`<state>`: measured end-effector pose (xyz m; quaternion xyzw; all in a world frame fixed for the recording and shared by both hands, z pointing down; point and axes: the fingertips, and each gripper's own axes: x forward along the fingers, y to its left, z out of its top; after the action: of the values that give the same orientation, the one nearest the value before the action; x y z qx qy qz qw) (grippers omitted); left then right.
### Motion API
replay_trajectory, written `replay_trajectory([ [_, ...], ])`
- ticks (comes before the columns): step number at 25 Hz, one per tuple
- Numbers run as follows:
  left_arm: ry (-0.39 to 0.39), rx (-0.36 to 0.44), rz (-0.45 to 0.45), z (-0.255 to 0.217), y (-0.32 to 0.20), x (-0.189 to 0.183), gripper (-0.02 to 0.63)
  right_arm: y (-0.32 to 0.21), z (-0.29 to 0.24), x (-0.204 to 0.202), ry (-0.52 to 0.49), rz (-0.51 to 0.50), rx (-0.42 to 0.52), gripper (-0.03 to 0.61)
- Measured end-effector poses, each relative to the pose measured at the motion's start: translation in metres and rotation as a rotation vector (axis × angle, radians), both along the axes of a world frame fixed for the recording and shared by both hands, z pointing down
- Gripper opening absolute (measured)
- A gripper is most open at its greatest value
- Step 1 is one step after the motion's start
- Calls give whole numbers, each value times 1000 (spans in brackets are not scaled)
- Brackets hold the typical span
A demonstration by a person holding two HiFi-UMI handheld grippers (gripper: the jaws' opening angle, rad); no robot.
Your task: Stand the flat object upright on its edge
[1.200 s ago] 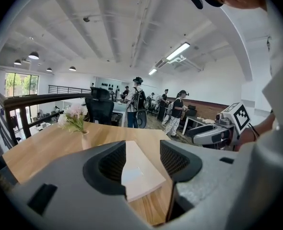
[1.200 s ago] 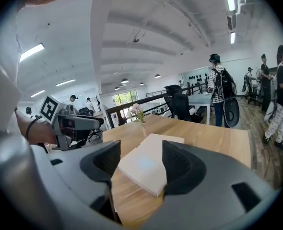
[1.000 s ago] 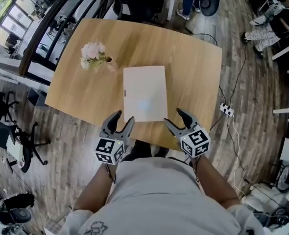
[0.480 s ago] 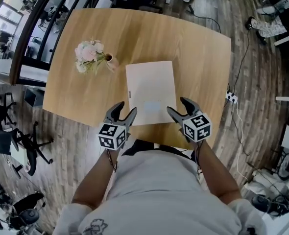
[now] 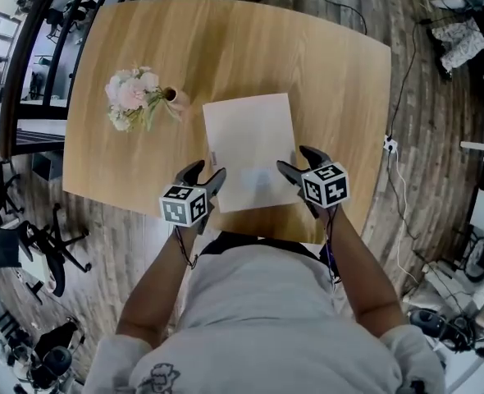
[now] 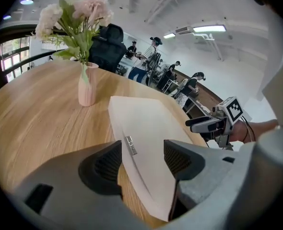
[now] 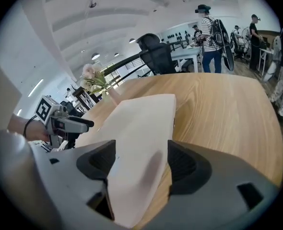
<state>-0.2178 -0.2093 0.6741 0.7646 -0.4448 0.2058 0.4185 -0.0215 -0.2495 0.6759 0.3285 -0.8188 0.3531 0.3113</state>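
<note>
A white flat board (image 5: pixel 250 150) lies flat on the wooden table (image 5: pixel 332 72), its near edge close to the table's front edge. My left gripper (image 5: pixel 203 173) is at its near left corner and my right gripper (image 5: pixel 294 159) at its near right corner. Both sets of jaws are opening. In the left gripper view the board (image 6: pixel 146 133) with a small metal tag (image 6: pixel 130 145) runs between the jaws, and the pads stand off it. The right gripper view shows the board's (image 7: pixel 139 143) corner between wide jaws, likewise untouched.
A small pink vase of flowers (image 5: pixel 135 101) stands left of the board, also seen as the vase (image 6: pixel 87 85) in the left gripper view. A power strip (image 5: pixel 387 144) lies on the floor to the right. People and office chairs are far behind the table.
Both grippers have moved forward from the table's front edge onto the board's near corners, and their jaws have widened. The board itself has not moved.
</note>
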Motion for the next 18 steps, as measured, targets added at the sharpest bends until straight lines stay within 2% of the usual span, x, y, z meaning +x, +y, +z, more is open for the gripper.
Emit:
replay_trajectory([
  [10, 52, -122, -3, 30, -23, 1, 276, -22, 40, -2, -8, 43, -168, 361],
  [15, 80, -179, -1, 40, -24, 8, 276, -20, 48, -5, -41, 35, -229, 362],
  [18, 68, -187, -2, 44, -23, 10, 276, -20, 50, -6, -45, 24, -243, 350],
])
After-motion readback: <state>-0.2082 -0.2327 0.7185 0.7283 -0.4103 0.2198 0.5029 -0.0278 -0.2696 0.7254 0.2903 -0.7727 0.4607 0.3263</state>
